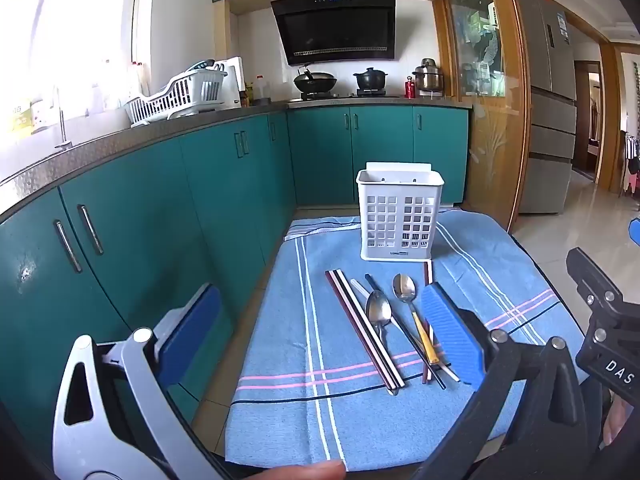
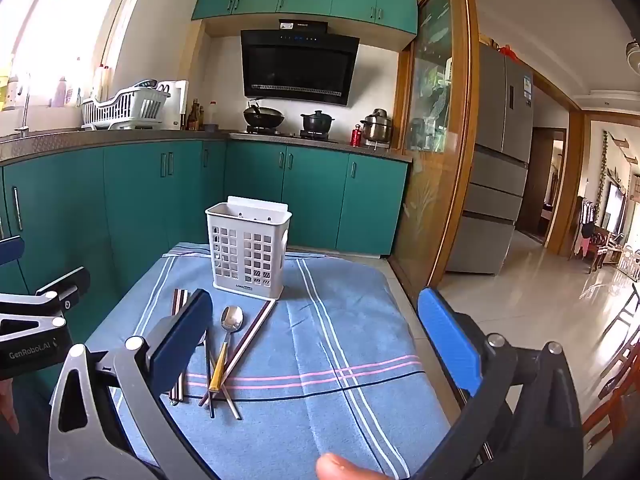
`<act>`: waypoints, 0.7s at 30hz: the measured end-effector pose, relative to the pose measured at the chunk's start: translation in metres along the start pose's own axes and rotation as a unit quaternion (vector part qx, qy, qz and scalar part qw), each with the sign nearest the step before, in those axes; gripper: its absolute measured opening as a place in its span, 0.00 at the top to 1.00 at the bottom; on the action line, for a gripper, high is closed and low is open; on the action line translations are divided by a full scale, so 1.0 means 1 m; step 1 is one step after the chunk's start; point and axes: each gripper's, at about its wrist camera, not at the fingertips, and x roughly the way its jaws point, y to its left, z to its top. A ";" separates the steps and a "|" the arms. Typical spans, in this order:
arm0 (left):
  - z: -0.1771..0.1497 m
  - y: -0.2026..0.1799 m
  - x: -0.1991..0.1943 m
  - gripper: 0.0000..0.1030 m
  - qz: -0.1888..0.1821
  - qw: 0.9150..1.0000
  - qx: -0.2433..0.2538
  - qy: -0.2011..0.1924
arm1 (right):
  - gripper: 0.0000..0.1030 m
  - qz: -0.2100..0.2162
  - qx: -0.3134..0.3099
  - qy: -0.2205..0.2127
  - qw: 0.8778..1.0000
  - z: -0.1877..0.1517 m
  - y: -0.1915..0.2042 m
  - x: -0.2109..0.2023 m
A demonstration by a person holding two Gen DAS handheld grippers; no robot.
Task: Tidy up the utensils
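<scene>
A white slotted utensil holder (image 1: 396,218) (image 2: 248,250) stands upright at the far end of a blue striped cloth (image 1: 352,412) (image 2: 320,360). In front of it lie several chopsticks (image 1: 366,330) (image 2: 256,330), a plain metal spoon (image 1: 378,314) and a yellow-handled spoon (image 1: 412,312) (image 2: 226,340), loosely fanned. My left gripper (image 1: 320,344) hovers open above the near part of the cloth, nothing between its blue fingers. My right gripper (image 2: 316,344) is also open and holds nothing; its left finger (image 2: 182,340) hides part of the utensils.
Teal cabinets (image 1: 160,208) run along the left and back, close to the cloth's left edge. A glass sliding door with a wooden frame (image 2: 440,160) stands to the right, with tiled floor (image 2: 540,300) beyond. A fingertip (image 2: 344,466) shows at the bottom edge.
</scene>
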 end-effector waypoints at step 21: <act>0.000 0.000 -0.001 0.03 0.002 1.000 0.003 0.002 | 0.03 0.002 0.002 0.004 1.000 0.000 -0.001 -0.004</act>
